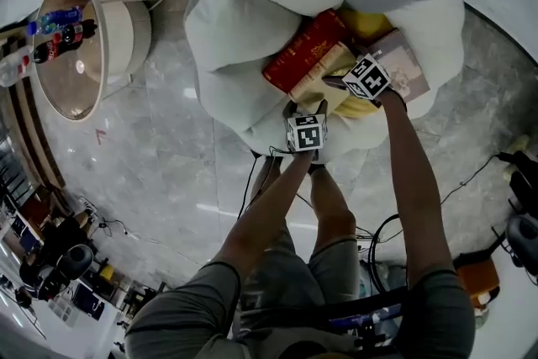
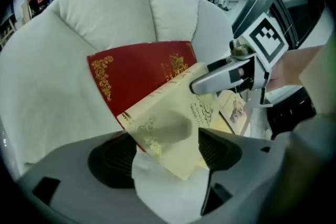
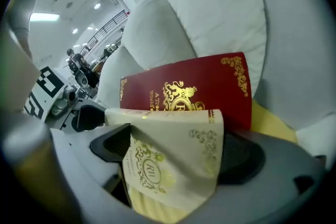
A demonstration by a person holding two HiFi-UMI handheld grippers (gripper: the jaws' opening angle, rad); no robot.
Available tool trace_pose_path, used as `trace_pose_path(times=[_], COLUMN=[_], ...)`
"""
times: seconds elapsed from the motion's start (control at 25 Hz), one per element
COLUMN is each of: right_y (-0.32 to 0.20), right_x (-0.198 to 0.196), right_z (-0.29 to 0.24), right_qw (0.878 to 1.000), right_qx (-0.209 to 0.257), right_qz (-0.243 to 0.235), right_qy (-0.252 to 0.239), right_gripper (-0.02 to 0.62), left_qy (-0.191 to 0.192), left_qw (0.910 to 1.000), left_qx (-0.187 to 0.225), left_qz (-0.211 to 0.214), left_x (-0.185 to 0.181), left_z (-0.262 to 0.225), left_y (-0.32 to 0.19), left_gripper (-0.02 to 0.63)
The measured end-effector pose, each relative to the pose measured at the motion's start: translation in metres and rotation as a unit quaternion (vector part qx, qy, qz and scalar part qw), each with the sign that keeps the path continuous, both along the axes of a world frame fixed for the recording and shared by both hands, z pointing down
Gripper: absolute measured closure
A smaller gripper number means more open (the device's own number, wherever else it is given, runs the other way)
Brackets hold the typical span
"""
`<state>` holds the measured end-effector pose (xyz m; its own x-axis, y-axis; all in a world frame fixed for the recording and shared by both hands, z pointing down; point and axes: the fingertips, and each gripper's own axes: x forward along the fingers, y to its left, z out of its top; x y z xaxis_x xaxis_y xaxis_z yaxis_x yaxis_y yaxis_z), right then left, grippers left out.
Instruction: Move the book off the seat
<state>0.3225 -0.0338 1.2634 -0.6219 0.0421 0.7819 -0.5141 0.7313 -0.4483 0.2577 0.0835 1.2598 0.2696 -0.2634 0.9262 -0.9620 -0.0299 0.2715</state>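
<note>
A cream book with gold print lies slanted on a red book in the hollow of a white cushioned seat. My left gripper comes from the seat's front edge. In the left gripper view the cream book's near corner lies between the jaws of the left gripper, which stand open. My right gripper reaches in from the right. In the right gripper view the cream book fills the gap of the right gripper, open wide, with the red book behind.
A third book with a picture cover and something yellow lie at the seat's right. A round side table with bottles stands at the left. Cables cross the marble floor.
</note>
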Motion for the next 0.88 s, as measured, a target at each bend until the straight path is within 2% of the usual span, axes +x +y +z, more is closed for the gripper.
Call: trace_pose_path(times=[0.12,0.36,0.44,0.56,0.68,0.88], right_y=[0.005,0.009,0.011,0.01,0.004,-0.004], right_x=[-0.002,-0.029,-0.038,-0.04,-0.033,-0.018], right_z=[-0.007,-0.044,-0.058,-0.084,-0.118,-0.206], right_qw=[1.0,0.997,0.996,0.995,0.989,0.964], right_qx=[0.026,0.071,0.08,0.088,0.112,0.161], right_qz=[-0.01,-0.032,-0.028,0.001,0.065,0.186], right_qy=[0.001,-0.026,-0.04,-0.051,-0.068,-0.099], right_gripper=[0.115,0.115,0.115,0.115,0.115,0.115], left_qy=[-0.006,-0.022,-0.025,-0.035,-0.041,-0.059], left_qw=[0.9997,0.9982,0.9981,0.9985,0.995,0.9766], left_qx=[-0.024,-0.024,-0.019,0.022,0.084,0.174], left_qz=[0.005,0.05,0.053,0.036,0.033,0.112], left_x=[-0.001,-0.01,-0.012,-0.026,-0.042,-0.05], left_z=[-0.003,-0.022,-0.033,-0.06,-0.104,-0.183], left_y=[0.002,0.024,0.03,0.017,-0.015,-0.048], left_gripper=[0.233,0.233,0.235,0.234,0.233,0.234])
